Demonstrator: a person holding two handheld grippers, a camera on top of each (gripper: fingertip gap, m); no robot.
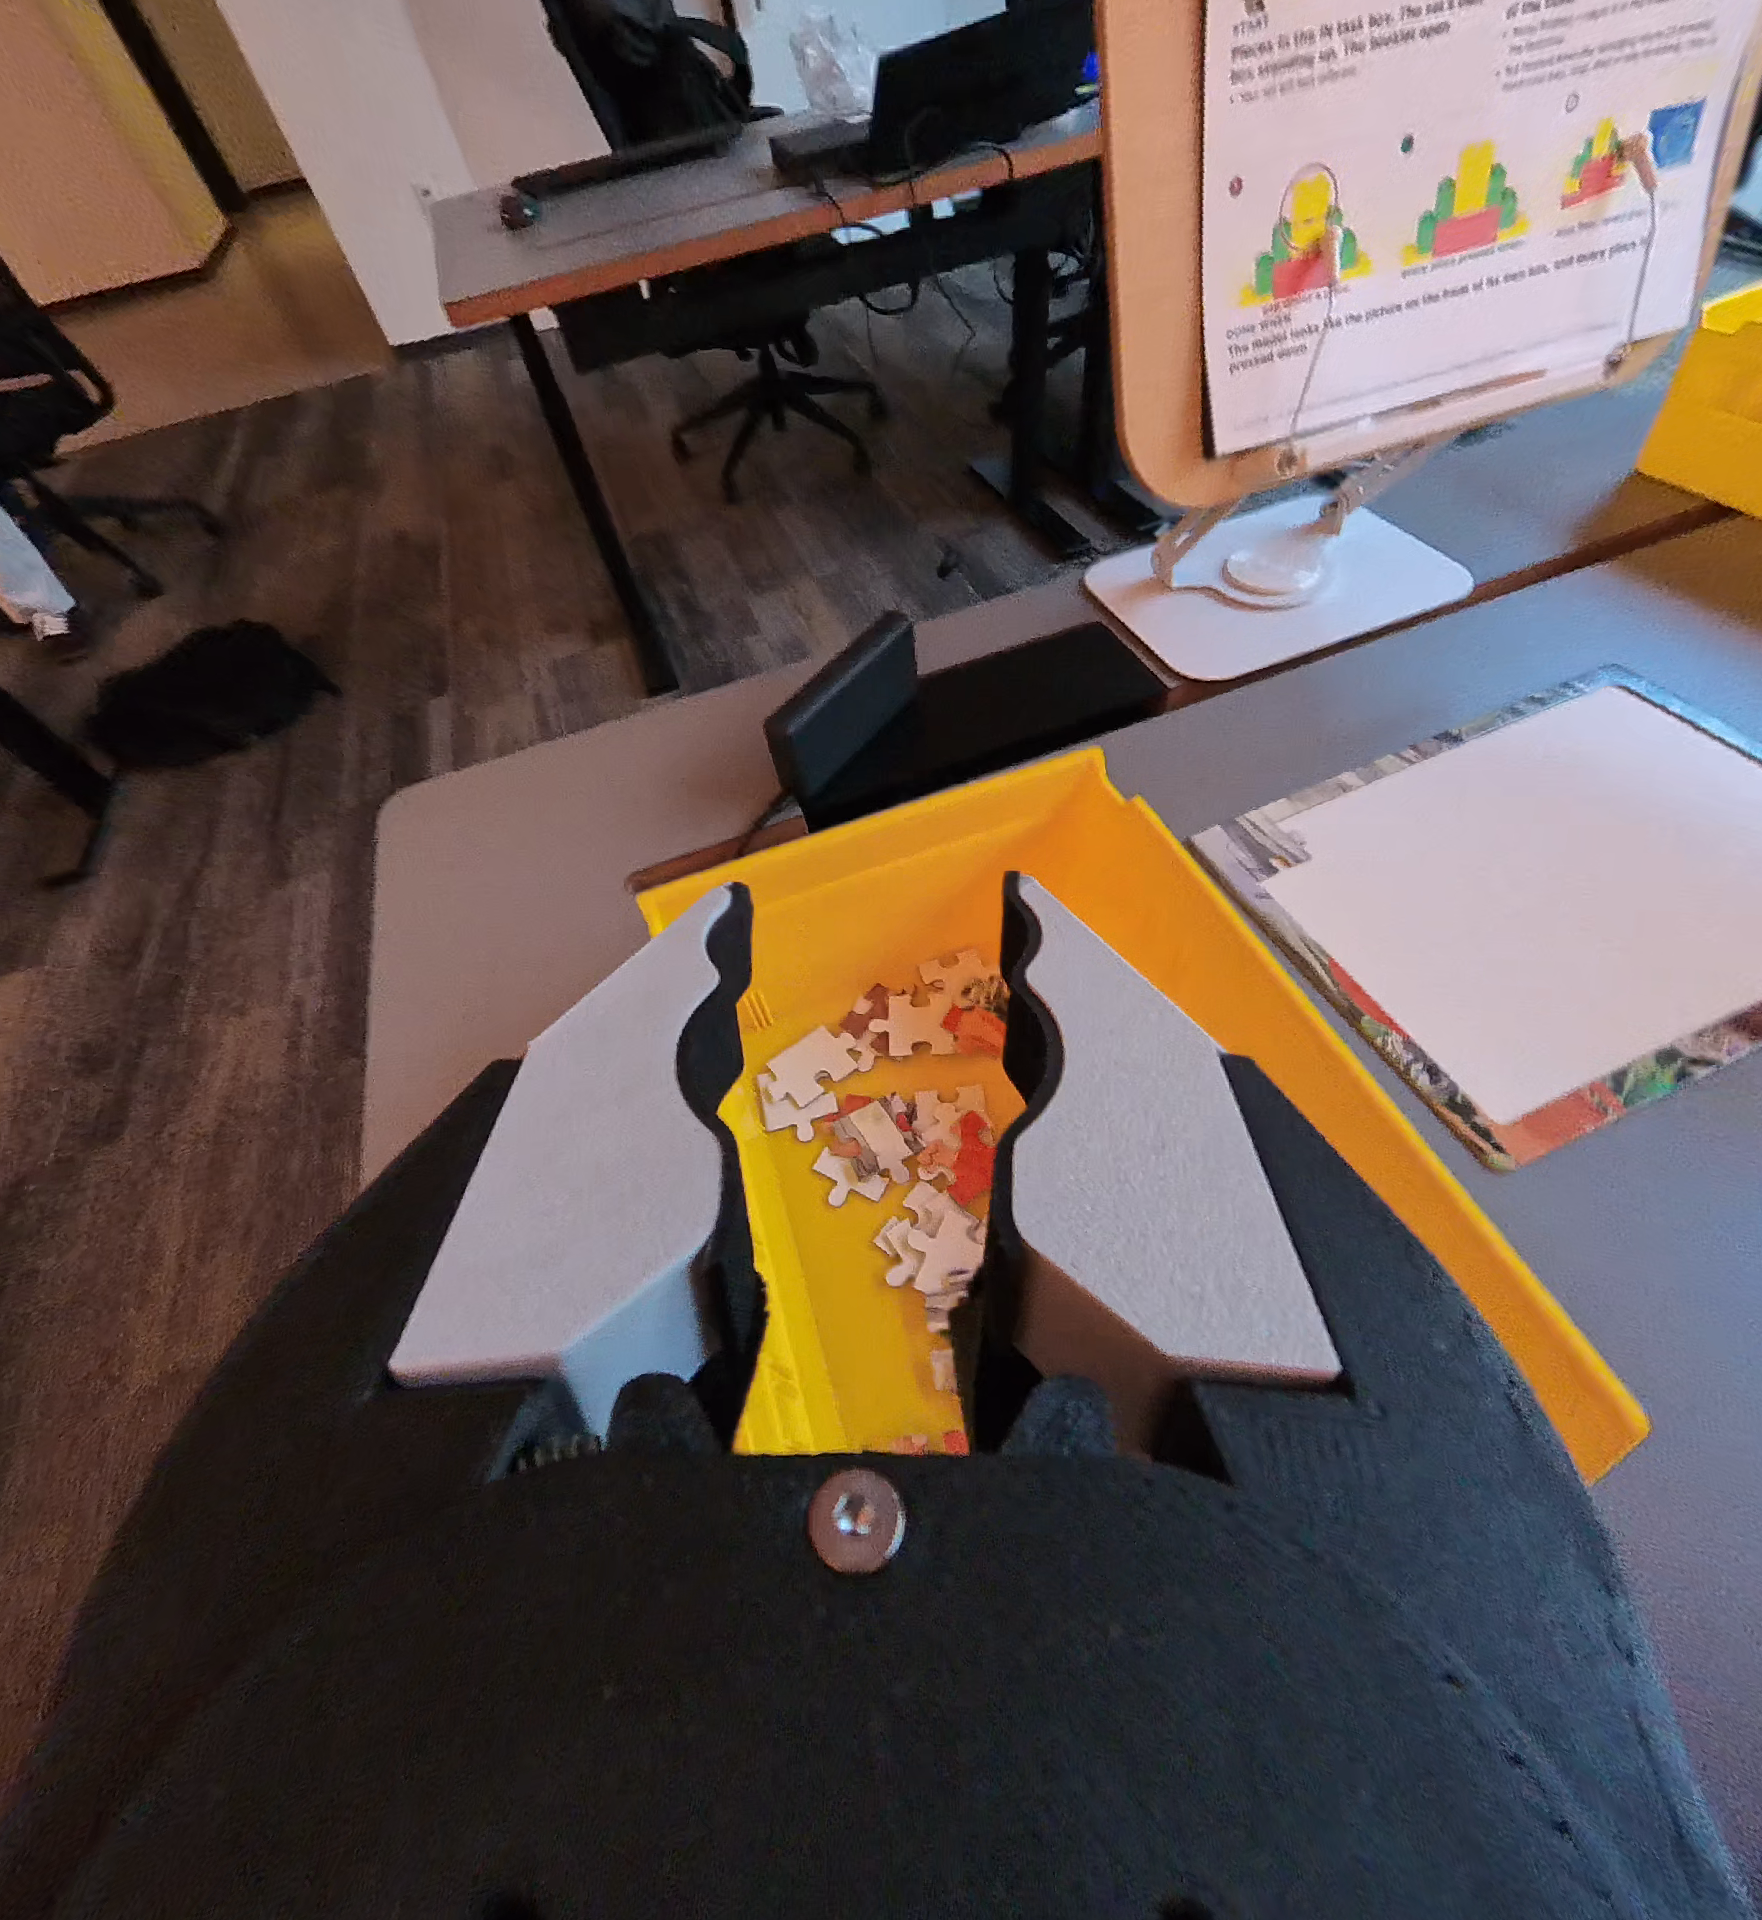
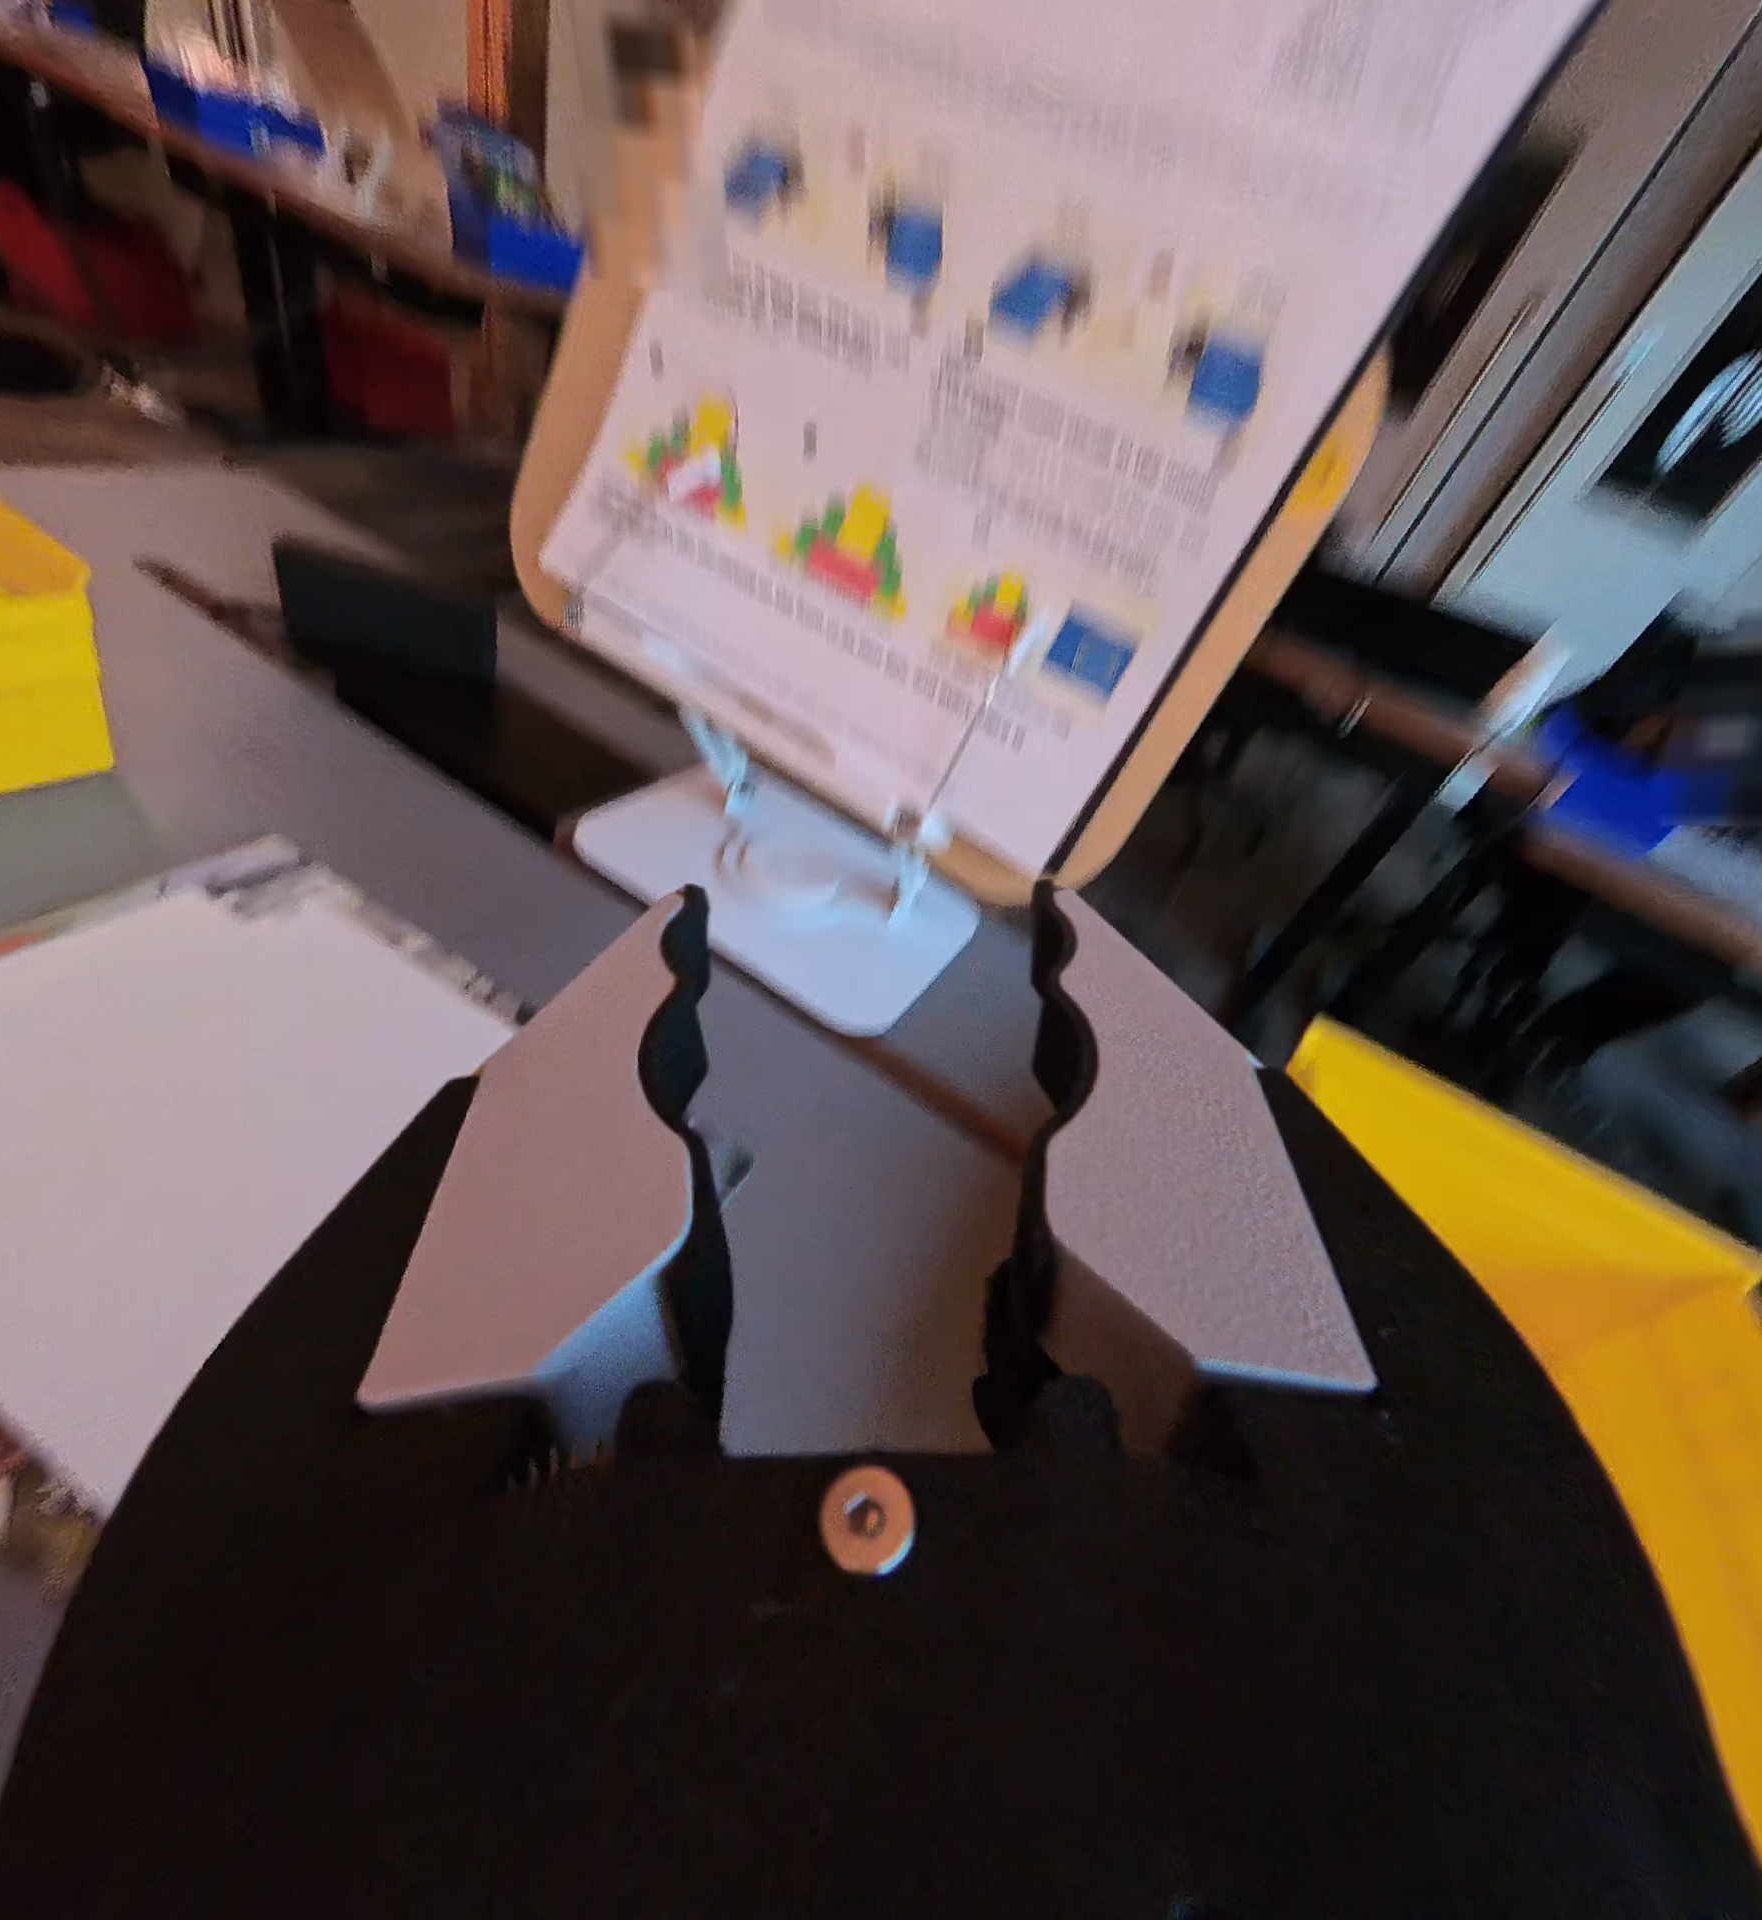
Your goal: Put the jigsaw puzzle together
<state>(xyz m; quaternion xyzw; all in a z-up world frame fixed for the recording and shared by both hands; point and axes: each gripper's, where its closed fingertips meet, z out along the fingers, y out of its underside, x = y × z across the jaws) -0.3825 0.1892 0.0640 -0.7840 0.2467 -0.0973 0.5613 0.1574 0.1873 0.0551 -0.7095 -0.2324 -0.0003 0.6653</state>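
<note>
Left claw [image 1: 877, 914], jaws apart and empty, hovers over loose cardboard jigsaw pieces [image 1: 898, 1122] in the yellow plastic bin [image 1: 1272, 1039] at the desk's edge (right claw [image 2: 866, 925] likewise apart); overlapping pieces risk a double pick.

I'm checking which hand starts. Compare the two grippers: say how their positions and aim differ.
The left gripper hangs over the yellow tray of loose puzzle pieces; the right gripper hangs over bare grey table. The left points down into the tray; the right points toward the instruction stand, its view blurred. Both are open and hold nothing.
</note>
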